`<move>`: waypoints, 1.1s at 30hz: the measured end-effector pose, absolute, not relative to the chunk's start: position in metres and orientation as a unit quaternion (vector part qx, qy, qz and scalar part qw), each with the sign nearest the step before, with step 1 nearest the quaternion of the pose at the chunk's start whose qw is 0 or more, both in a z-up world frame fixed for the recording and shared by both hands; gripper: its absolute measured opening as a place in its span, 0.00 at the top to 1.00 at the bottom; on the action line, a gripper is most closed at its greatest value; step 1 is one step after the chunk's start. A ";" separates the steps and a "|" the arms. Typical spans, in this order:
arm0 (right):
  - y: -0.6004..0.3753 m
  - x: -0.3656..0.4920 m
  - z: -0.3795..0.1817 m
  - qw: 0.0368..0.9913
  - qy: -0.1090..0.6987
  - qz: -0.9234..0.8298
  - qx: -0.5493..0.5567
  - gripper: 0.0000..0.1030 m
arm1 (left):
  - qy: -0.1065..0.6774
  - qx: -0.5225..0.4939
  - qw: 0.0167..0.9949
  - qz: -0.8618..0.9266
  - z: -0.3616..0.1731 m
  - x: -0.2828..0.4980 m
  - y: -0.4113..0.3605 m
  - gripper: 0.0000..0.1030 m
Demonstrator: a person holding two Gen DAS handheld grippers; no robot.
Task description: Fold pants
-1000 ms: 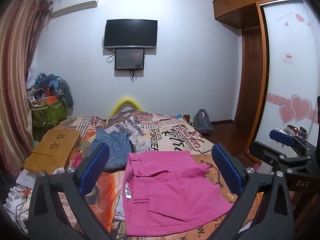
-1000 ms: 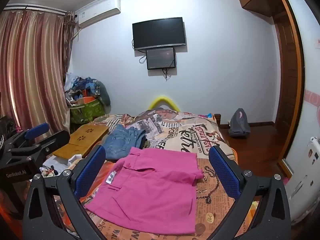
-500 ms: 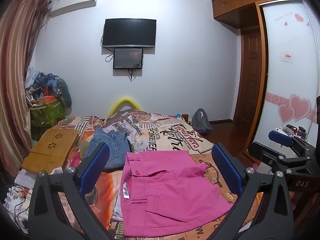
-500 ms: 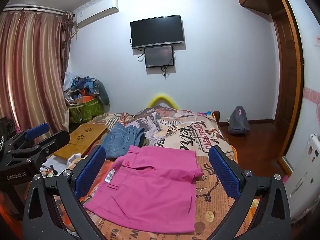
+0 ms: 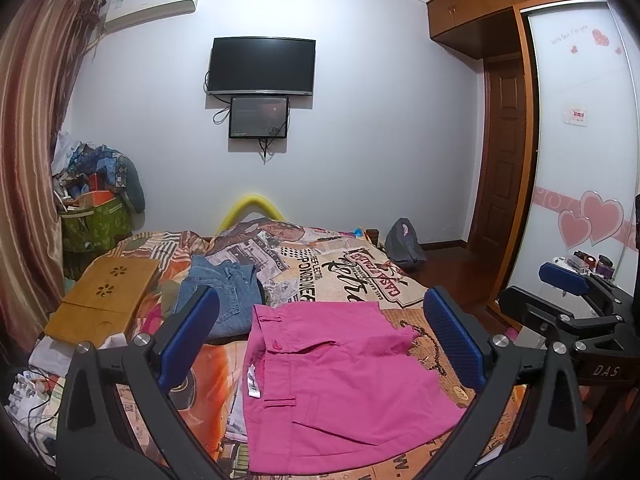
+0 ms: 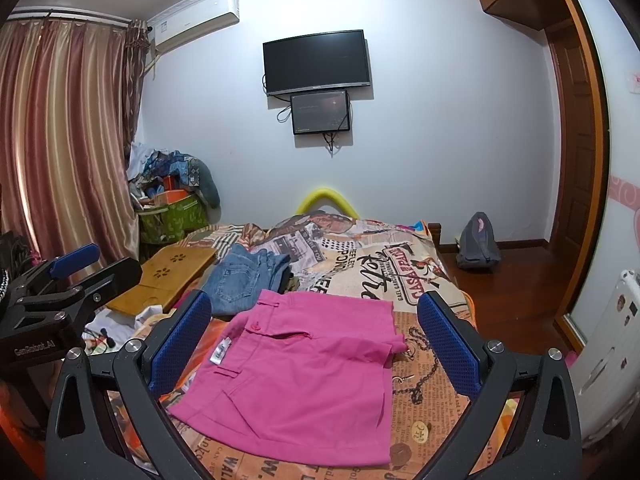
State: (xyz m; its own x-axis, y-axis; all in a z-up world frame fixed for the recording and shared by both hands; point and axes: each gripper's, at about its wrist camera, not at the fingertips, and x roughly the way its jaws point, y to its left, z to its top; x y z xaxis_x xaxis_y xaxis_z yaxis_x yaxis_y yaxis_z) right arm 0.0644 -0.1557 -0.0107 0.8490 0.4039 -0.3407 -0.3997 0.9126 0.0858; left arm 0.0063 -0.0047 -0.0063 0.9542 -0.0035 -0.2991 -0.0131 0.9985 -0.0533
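Pink pants [image 5: 336,384] [image 6: 296,376] lie folded into a flat rectangle on the printed bedspread [image 5: 360,276] [image 6: 360,264], waistband to the left with a white label showing. My left gripper [image 5: 320,336] hovers above them, open and holding nothing. My right gripper [image 6: 314,332] is also open and empty over the same pants. In the left wrist view the right gripper [image 5: 572,296] shows at the right edge; in the right wrist view the left gripper [image 6: 64,276] shows at the left edge.
Folded blue jeans [image 5: 220,296] [image 6: 244,280] lie behind the pants. A wooden lap tray [image 5: 104,296] [image 6: 164,280] sits at the bed's left. A green basket of clutter [image 6: 172,216] stands by the curtain. A grey backpack [image 6: 478,244] rests on the floor near the door.
Both grippers have drawn slightly back and up from the bed; the pants look a little lower and farther. Neither gripper's opening changed.
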 end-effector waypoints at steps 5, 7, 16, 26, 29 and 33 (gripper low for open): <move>-0.156 0.064 -0.011 0.961 0.178 0.209 0.005 0.00 | 0.150 -0.026 0.988 0.002 -0.006 0.007 -0.005 0.00; -0.156 0.065 -0.011 0.961 0.179 0.209 0.005 0.00 | 0.148 -0.025 0.989 0.003 -0.007 0.005 -0.005 0.00; -0.156 0.066 -0.013 0.961 0.179 0.211 0.002 0.00 | 0.147 -0.029 0.989 0.004 -0.007 0.004 -0.004 0.00; -0.155 0.066 -0.013 0.961 0.180 0.212 0.001 0.00 | 0.144 -0.027 0.989 0.003 -0.007 0.004 -0.006 0.00; -0.156 0.066 -0.013 0.961 0.179 0.211 0.001 0.00 | 0.144 -0.028 0.989 0.003 -0.008 0.004 -0.006 0.00; -0.155 0.065 -0.013 0.961 0.179 0.211 0.001 0.00 | 0.145 -0.027 0.989 0.003 -0.008 0.004 -0.007 0.00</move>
